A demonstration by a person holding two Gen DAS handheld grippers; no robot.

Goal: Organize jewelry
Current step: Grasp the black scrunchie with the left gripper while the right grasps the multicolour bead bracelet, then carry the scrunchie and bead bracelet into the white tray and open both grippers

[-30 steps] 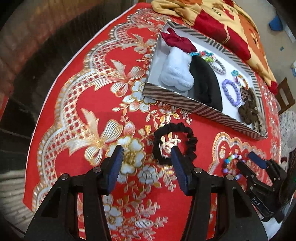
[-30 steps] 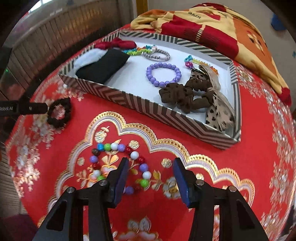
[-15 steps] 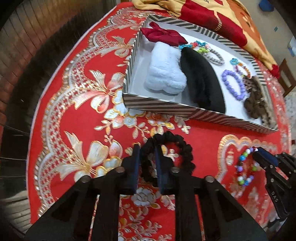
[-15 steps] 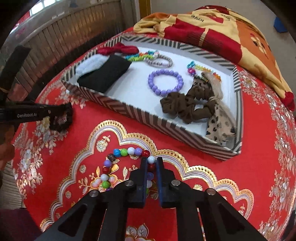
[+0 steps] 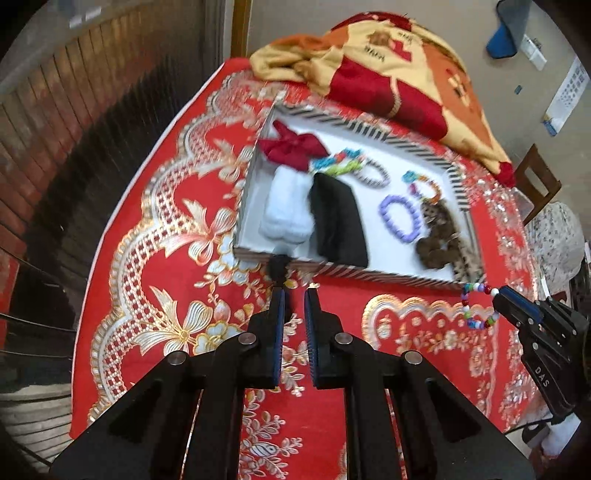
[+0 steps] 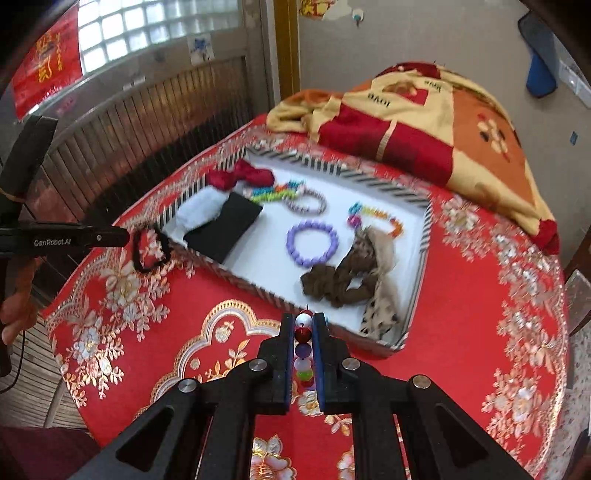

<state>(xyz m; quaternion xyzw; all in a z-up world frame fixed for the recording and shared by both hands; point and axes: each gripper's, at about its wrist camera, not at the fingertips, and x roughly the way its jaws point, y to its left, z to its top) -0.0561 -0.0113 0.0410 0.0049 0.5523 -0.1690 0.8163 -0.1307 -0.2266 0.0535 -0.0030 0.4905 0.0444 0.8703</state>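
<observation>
- Both loads lifted since the earlier frame: your left gripper (image 5: 293, 291) pinches the black scrunchie (image 6: 151, 249), your right gripper (image 6: 303, 319) the beaded bracelet (image 6: 303, 350).
- Carry step; next, bring both over the striped tray (image 6: 424, 236) and release.

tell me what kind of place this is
Probably a room in a home: a table under a red floral tablecloth, a crumpled blanket at its far end, and a glass-block window above a wooden partition.

Round desk w/ red gold-floral cloth (image 6: 480, 295), rumpled red-orange-cream blanket (image 6: 424, 122) at far edge. Brown slatted wood panelling (image 6: 147, 122) left, glass-block window (image 6: 155, 33) above, pale wall (image 6: 406, 33), wooden chair (image 5: 537, 184) right
</observation>
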